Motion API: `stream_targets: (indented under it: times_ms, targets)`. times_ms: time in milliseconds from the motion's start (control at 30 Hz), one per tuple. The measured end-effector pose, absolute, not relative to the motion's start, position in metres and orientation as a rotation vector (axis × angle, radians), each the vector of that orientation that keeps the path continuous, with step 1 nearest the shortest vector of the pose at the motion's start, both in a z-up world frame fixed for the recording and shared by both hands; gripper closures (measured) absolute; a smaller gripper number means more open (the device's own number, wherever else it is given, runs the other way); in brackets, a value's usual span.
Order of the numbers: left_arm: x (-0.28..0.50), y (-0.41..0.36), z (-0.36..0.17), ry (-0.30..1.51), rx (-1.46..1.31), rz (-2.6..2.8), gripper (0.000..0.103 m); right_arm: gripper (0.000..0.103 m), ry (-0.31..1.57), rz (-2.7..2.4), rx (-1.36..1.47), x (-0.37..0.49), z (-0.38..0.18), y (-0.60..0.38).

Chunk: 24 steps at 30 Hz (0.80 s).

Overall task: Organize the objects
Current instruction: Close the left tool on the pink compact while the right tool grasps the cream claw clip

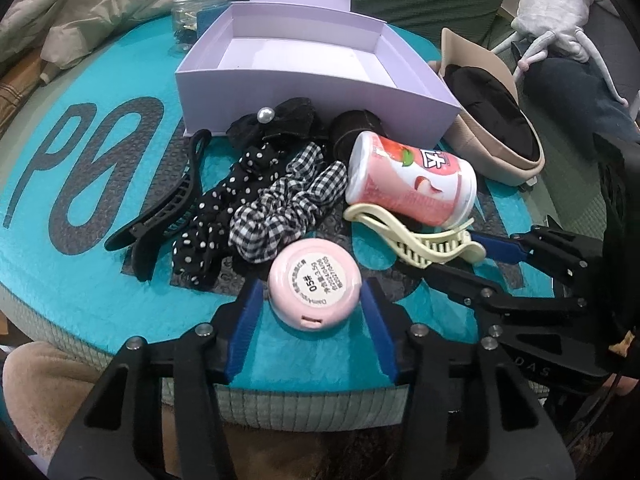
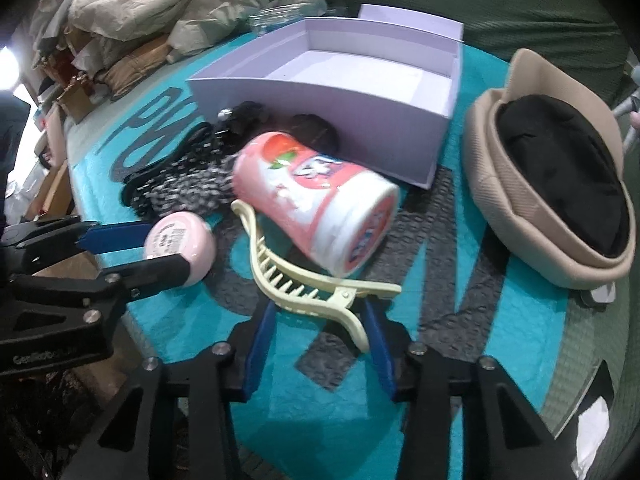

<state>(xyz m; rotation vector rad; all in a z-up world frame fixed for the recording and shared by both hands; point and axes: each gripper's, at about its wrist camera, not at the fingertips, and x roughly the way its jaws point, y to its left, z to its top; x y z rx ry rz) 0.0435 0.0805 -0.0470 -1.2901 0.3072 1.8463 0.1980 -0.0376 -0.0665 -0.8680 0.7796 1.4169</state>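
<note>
Lavender box sits empty at upper centre of the left wrist view, on the teal table, hair accessories heaped against its near wall. Pickup step: left gripper open wide, straddling the pink compact; right gripper open around the cream claw clip's handle. Next, probably: close, lift, carry each to the box.
</note>
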Motion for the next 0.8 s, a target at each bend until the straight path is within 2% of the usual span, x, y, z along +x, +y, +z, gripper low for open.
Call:
stream_targets:
  times_ms: [33,200,267,333,400,600,800]
  targets:
    - [0.044,0.080,-0.046,0.311,-1.288,1.845,0.056,0.068,0.791,1.443,-0.864,0.196,-0.066,-0.038]
    - [0.045,0.077,-0.045,0.322,-1.273,1.852,0.056,0.068,0.766,1.487,-0.872,0.187,-0.059,-0.042]
    - [0.046,0.078,-0.042,0.332,-1.253,1.858,0.056,0.061,0.710,1.490,-0.885,0.183,-0.052,-0.044]
    - [0.049,0.081,-0.040,0.351,-1.238,1.860,0.055,0.048,0.647,1.483,-0.899,0.180,-0.046,-0.046]
    - [0.050,0.084,-0.042,0.376,-1.246,1.859,0.052,0.045,0.602,1.491,-0.906,0.179,-0.043,-0.047]
    - [0.041,0.088,-0.052,0.368,-1.308,1.856,0.045,0.044,0.598,1.515,-0.933,0.186,-0.054,-0.035]
    - [0.038,0.092,-0.058,0.370,-1.307,1.834,0.045,0.041,0.646,1.550,-0.952,0.188,-0.066,-0.025]
